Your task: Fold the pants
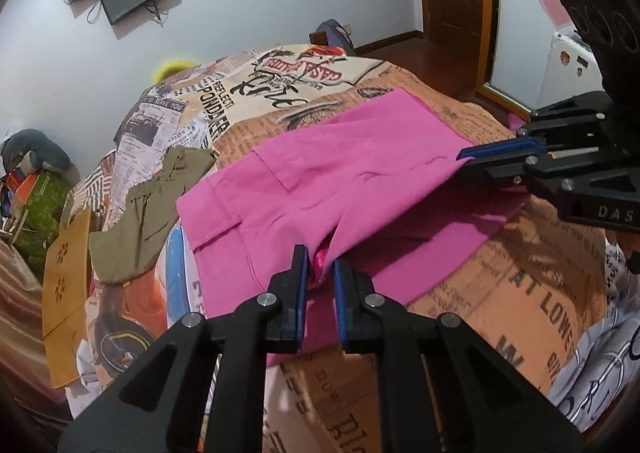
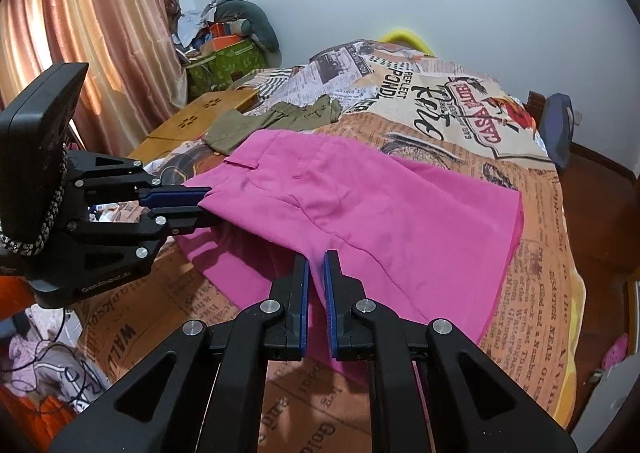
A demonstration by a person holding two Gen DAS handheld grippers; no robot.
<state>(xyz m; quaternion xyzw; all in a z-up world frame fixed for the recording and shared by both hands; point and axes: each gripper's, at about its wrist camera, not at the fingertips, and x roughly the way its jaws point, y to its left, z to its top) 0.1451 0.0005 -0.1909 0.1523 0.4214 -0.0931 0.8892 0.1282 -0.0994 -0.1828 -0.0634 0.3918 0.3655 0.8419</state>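
Pink fabric fills the middle of both views: the pants (image 1: pixel 320 181) lie spread on the bed (image 1: pixel 540 293), over its newsprint-patterned cover, with one layer lifted toward me at two points. They look light and soft, thin enough to sag between the two holds, so I judge they will drape and slide rather than keep a crease. A pinch on a hem or seam edge should hold better than a bite in the open cloth.

My left gripper (image 1: pixel 321 273) is clenched on a bunched edge of the pants at 6 o'clock in the left wrist view. A fold of pink is squeezed between the blue pads, and a patch of brighter patterned lining shows in the gap. My right gripper (image 2: pixel 316 277) is likewise closed on the pink cloth at 6 o'clock in its own view, the fabric funnelling into the narrow slot between the jaws. From the left wrist view the right gripper sits at 3 o'clock, with the cloth running from its tips across to mine. From the right wrist view the left gripper is at 9 o'clock.

Most of the pants stretches away toward 12 o'clock, flat on the bed. An olive garment (image 1: pixel 148 209) lies just beyond the pink, near 10 o'clock in the left view, apart from my jaws.
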